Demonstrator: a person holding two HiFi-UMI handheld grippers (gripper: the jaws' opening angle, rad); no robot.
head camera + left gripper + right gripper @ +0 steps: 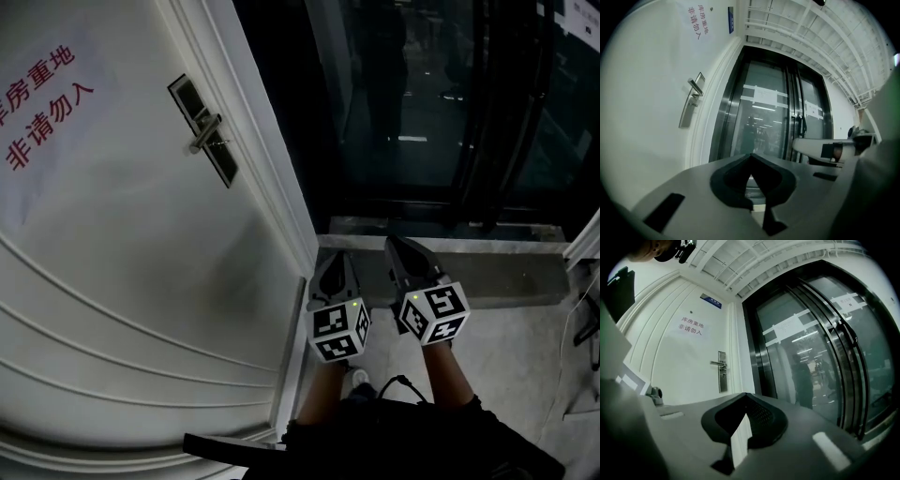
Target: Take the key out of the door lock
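The white door (112,281) fills the left of the head view, with a dark lock plate (203,129) and a silver lever handle (204,131) high on it. A small stub under the lever (723,374) may be the key; it is too small to tell. My left gripper (336,258) and right gripper (399,244) hang side by side low near the door frame, far from the lock, both shut and holding nothing. The lock plate (689,105) lies up and left of the left gripper (750,155). From the right gripper (745,394), the lock plate (722,372) stands straight ahead at a distance.
Dark glass doors (441,103) with black frames stand to the right of the door frame (272,159). A grey stone threshold (506,272) runs below them. A paper sign with red characters (42,103) is on the door. Cables (586,328) lie at the right edge.
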